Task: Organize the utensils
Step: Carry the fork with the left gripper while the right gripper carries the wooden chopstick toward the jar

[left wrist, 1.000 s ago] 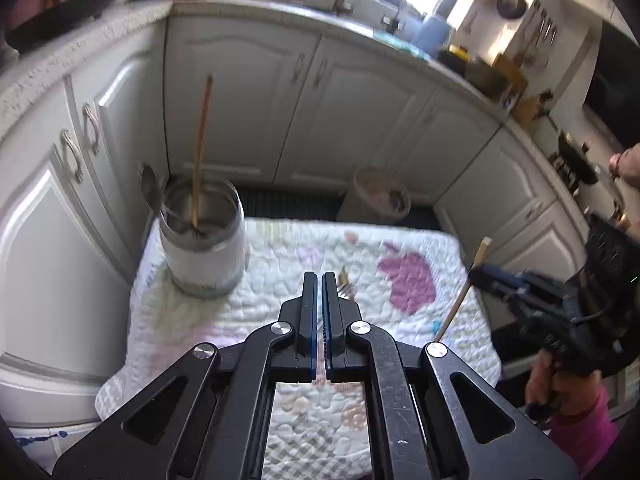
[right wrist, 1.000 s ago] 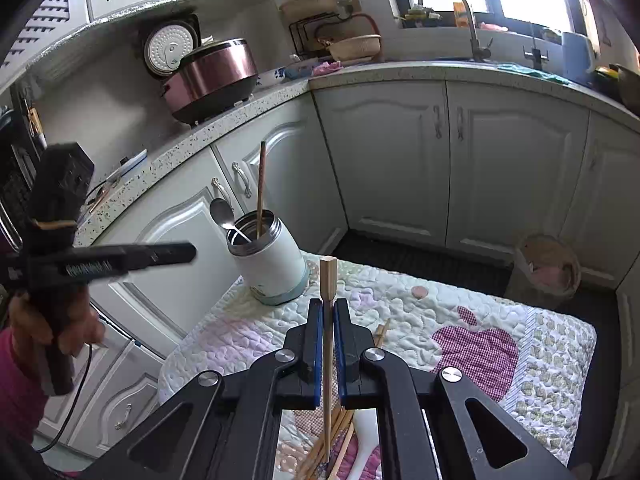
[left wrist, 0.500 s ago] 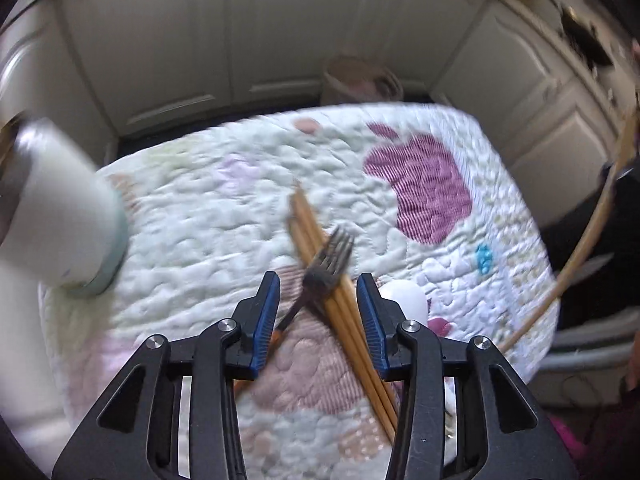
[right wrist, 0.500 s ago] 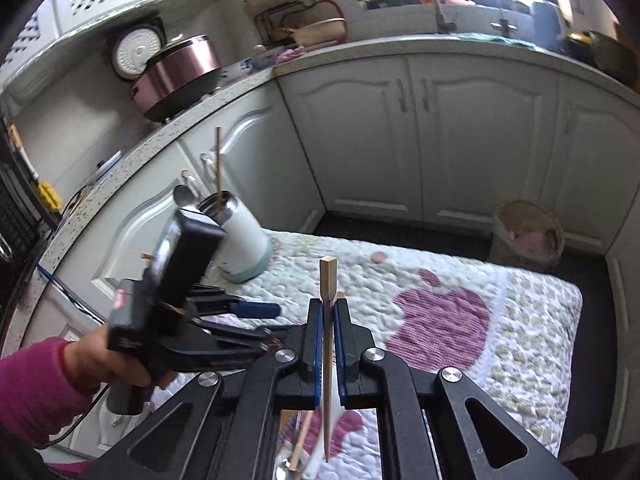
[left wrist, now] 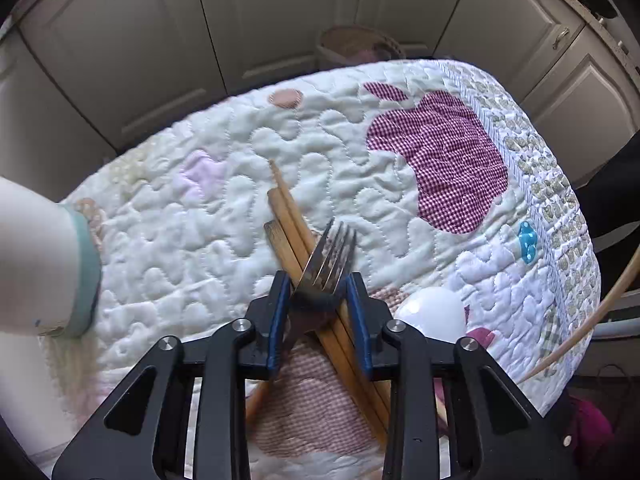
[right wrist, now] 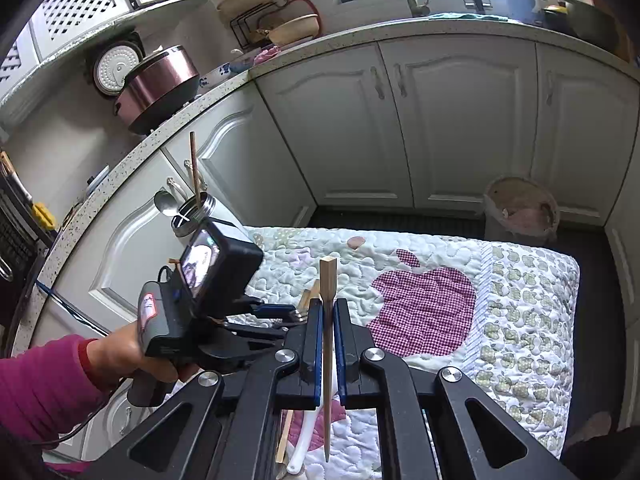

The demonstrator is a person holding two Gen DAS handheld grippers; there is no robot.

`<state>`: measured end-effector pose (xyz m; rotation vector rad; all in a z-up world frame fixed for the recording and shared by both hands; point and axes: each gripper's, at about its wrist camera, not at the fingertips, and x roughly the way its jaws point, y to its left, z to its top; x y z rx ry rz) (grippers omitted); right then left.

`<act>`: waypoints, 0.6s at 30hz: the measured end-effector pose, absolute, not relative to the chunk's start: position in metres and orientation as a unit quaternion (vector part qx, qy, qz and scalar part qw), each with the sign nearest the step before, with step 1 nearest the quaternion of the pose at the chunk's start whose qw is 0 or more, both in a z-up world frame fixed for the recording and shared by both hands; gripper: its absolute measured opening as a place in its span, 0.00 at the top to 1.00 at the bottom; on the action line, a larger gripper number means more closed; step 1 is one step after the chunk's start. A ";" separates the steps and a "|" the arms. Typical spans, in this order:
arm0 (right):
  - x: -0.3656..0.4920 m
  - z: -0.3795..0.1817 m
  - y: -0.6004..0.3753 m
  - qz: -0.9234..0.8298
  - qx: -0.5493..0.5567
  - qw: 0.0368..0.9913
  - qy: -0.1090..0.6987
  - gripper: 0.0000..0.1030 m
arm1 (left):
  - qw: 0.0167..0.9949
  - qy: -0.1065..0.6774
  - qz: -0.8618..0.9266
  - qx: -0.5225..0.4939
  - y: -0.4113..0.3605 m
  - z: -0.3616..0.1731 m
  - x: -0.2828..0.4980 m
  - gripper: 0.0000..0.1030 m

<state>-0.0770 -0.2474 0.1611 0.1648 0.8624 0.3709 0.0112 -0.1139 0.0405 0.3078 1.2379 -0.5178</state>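
Just fork (left wrist: 326, 264) between closing gripper (left wrist: 318, 300) fingers

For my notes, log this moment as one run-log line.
left gripper: closing around fork atop chopsticks | right gripper: shut on chopstick | holder: spoon, chopstick

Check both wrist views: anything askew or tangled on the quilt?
Yes. The fork lies crosswise on top of the chopstick bundle, and the left gripper, jaws closing, straddles both, so it may catch chopsticks along with the fork. The right gripper holds a single chopstick upright. Nothing looks spilled or damaged.
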 end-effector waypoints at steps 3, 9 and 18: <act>-0.077 0.163 -0.246 0.181 0.079 0.889 0.413 0.95 | 0.776 0.572 -0.245 0.107 -0.096 0.055 0.009 0.78; -0.079 0.169 -0.234 0.191 0.072 0.890 0.407 0.95 | 0.798 0.553 -0.236 0.040 -0.049 0.087 0.003 0.98; -0.079 0.180 -0.205 0.211 0.053 0.891 0.397 0.95 | 0.816 0.533 -0.224 -0.004 -0.018 0.109 -0.011 1.00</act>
